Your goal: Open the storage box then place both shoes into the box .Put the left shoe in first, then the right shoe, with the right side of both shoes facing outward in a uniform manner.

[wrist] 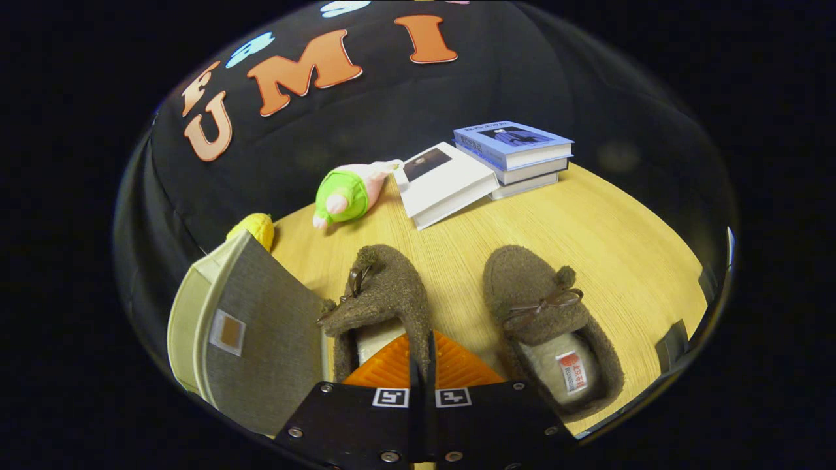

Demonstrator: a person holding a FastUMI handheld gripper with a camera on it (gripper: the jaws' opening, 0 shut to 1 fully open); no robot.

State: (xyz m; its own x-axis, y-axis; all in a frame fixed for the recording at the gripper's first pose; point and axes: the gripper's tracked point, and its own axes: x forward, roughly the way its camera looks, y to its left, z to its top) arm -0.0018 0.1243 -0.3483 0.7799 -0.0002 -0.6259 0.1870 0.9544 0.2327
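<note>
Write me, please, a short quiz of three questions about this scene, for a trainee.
1. True or false: the tool is shut on the side wall of the brown shoe beside the storage box.
2. What lies between the yellow toy and the books? A: a plush toy. B: a cup. C: a third shoe.
3. Is the other shoe in the box or on the table?

Key: 1 true; 2 A; 3 on the table.
</note>
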